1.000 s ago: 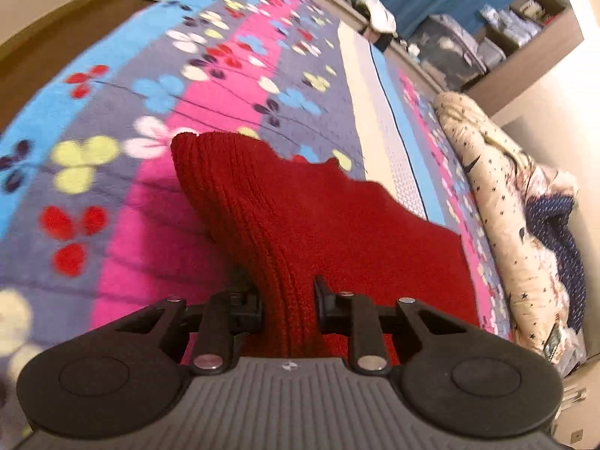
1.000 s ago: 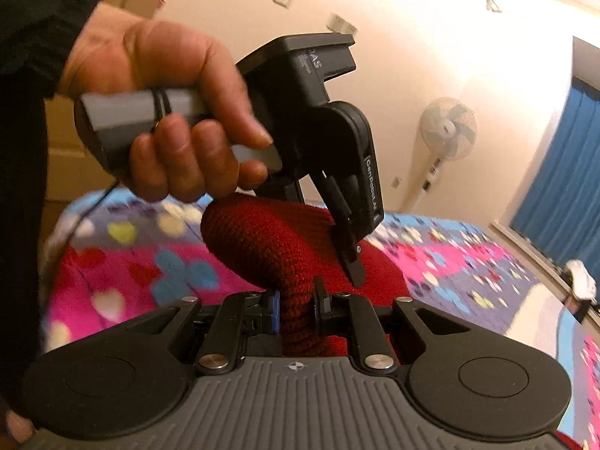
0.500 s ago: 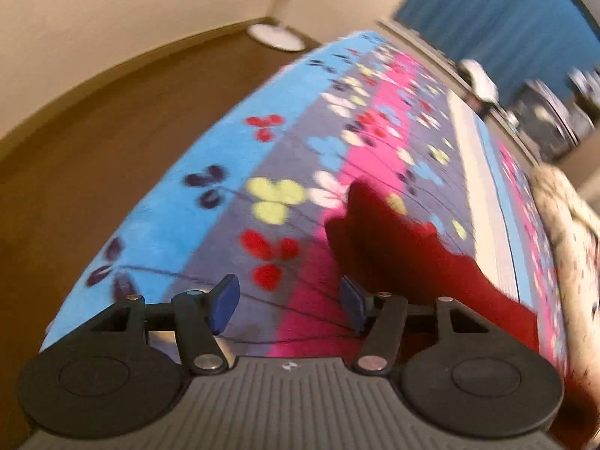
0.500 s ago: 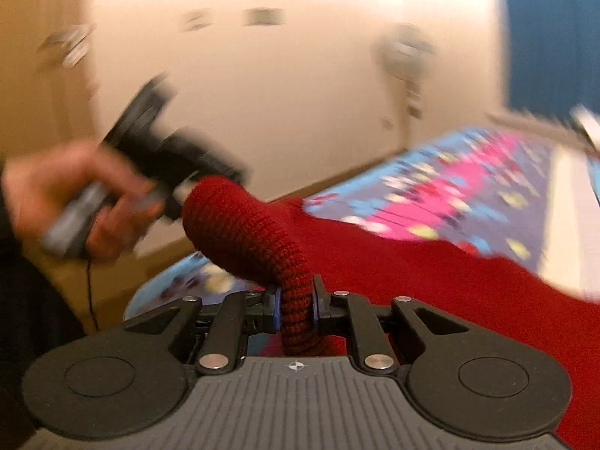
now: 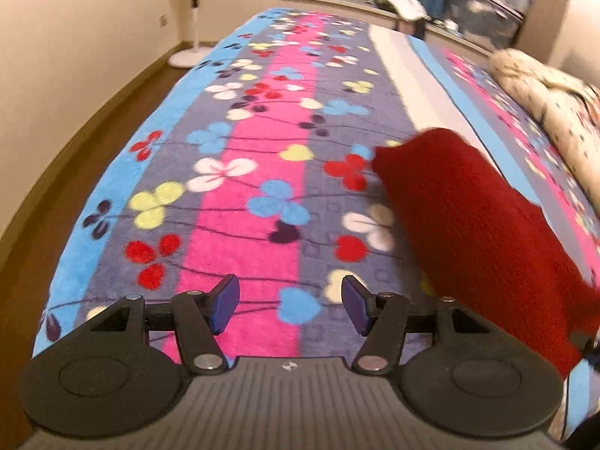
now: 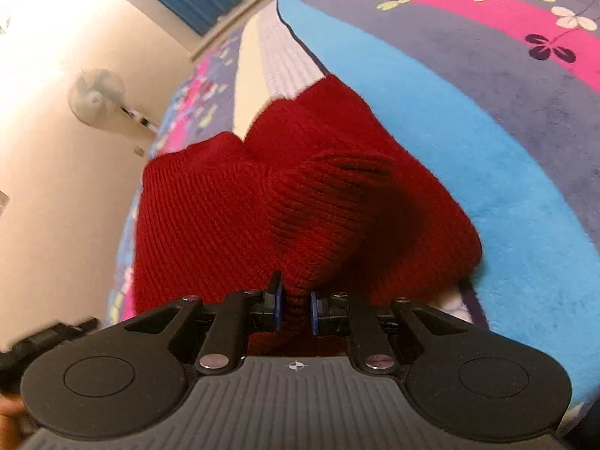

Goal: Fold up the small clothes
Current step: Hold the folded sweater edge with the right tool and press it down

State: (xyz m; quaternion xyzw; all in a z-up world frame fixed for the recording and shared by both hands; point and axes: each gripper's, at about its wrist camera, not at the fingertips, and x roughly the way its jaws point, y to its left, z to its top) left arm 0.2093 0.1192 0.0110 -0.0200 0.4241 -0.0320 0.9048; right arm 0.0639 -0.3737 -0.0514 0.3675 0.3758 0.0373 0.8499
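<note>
The left gripper [image 5: 287,305] has just been opening; its fingers [image 5: 225,302] stand wide apart with nothing between them, above the floral blanket [image 5: 247,195] on the bed. The red knitted garment [image 5: 476,225] lies to its right. The right gripper [image 6: 294,313] is clamped on a bunched fold of that garment [image 6: 232,221].

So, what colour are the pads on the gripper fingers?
Blue. The pads of the open left gripper show it best, in the left wrist view.
</note>
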